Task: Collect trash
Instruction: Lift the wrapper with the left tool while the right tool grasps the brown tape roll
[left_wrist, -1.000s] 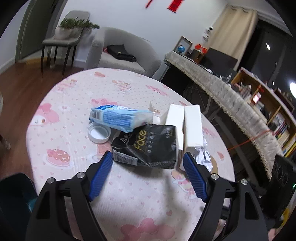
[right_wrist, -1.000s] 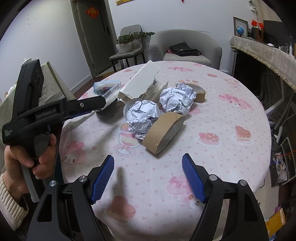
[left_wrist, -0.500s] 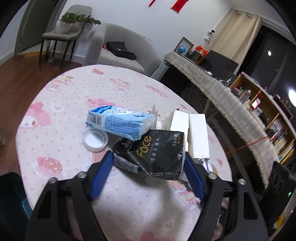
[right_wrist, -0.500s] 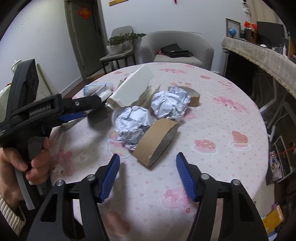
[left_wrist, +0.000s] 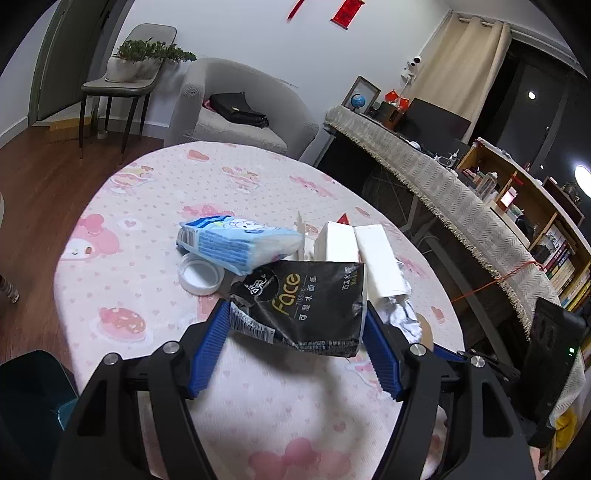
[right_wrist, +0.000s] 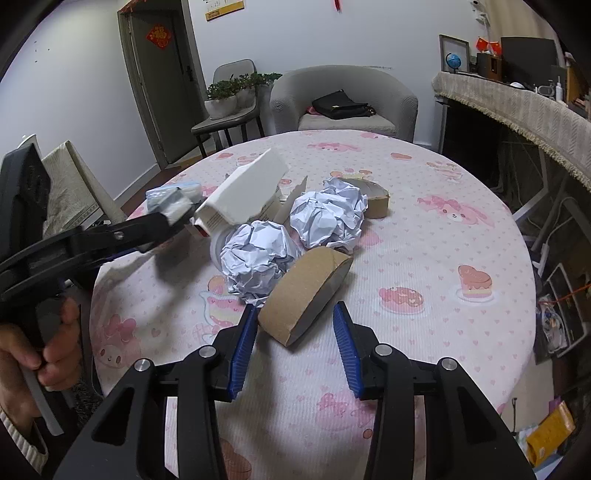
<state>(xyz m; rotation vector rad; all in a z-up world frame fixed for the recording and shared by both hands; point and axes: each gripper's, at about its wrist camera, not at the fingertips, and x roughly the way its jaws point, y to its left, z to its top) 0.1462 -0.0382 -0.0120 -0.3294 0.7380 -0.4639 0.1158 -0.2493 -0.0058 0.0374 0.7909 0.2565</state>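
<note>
Jaws of the left gripper (left_wrist: 297, 334) stand apart around the black tissue wrapper (left_wrist: 303, 304). The right gripper (right_wrist: 295, 325) is spread too, a cardboard tape roll (right_wrist: 304, 291) between its tips.

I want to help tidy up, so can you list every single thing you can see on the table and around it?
Tissue pack: 1, black, between the left gripper's fingers.
Tissue pack: 1, blue, table middle, over the lid's edge.
Lid: 1, white, beside the black pack.
Boxes: 2, white, side by side behind the black pack.
Paper balls: 2, white, crumpled, table middle.
Tape rolls: 2, brown, one tilted at the right gripper, one behind the paper.
Table: 1, pink cartoon cloth.
Armchair: 1, grey, black bag on it.
Chair: 1, grey, plant pots on it.
Left gripper: black, blue pads, open.
Right gripper: same, open.
</note>
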